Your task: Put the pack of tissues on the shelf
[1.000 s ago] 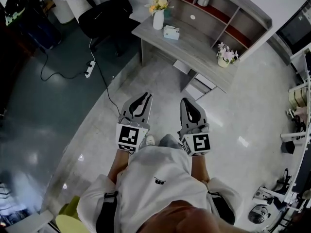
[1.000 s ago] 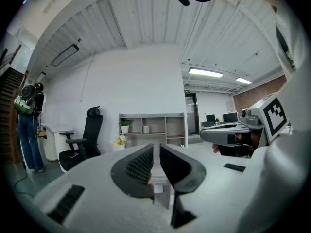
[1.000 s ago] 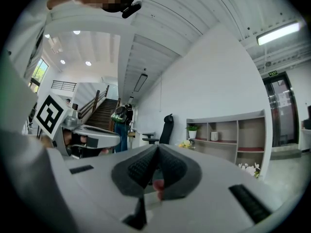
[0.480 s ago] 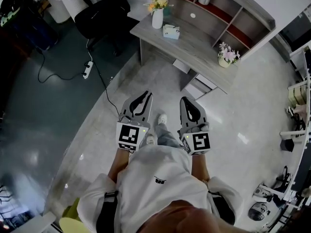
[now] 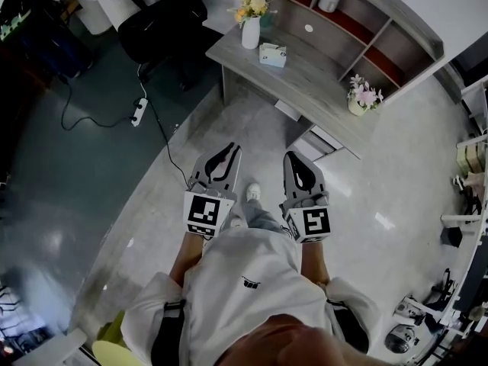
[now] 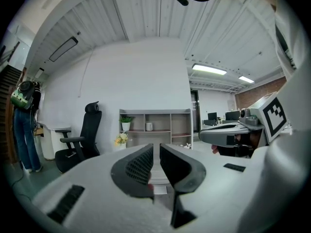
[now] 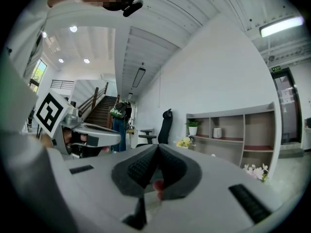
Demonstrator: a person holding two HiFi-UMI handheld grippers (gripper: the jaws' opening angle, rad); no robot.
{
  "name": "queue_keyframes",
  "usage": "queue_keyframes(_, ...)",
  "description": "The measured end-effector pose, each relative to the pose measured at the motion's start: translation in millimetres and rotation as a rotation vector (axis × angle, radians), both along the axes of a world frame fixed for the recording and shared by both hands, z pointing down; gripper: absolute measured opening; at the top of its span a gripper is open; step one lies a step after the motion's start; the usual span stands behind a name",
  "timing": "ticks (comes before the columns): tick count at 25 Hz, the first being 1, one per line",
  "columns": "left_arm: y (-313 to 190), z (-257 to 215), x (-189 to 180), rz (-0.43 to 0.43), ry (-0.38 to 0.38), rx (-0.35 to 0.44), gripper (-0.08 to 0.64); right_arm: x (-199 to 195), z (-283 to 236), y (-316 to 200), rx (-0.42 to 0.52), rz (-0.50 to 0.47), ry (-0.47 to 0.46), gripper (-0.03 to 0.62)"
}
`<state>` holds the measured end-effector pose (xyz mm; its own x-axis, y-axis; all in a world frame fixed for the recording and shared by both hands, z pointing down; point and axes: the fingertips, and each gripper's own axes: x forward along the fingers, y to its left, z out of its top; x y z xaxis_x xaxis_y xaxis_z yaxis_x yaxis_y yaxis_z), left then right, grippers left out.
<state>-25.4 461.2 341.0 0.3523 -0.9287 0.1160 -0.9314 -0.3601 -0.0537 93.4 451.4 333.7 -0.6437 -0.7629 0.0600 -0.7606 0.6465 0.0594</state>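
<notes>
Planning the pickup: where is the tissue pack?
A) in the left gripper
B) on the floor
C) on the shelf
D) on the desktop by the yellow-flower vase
D: the tissue pack lies on the desk, next to the white vase of yellow flowers.

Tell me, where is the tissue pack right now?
In the head view, the pack of tissues lies on the grey desk, just right of the white vase.
</notes>
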Motion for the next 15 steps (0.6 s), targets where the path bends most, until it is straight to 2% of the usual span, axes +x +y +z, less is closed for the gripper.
queue_keyframes(15,-83.9,8.0,5.3,-0.001,0.005,-0.024,0.060,5.8,10.1,-85.5,-0.019,0.008,0.013,0.026)
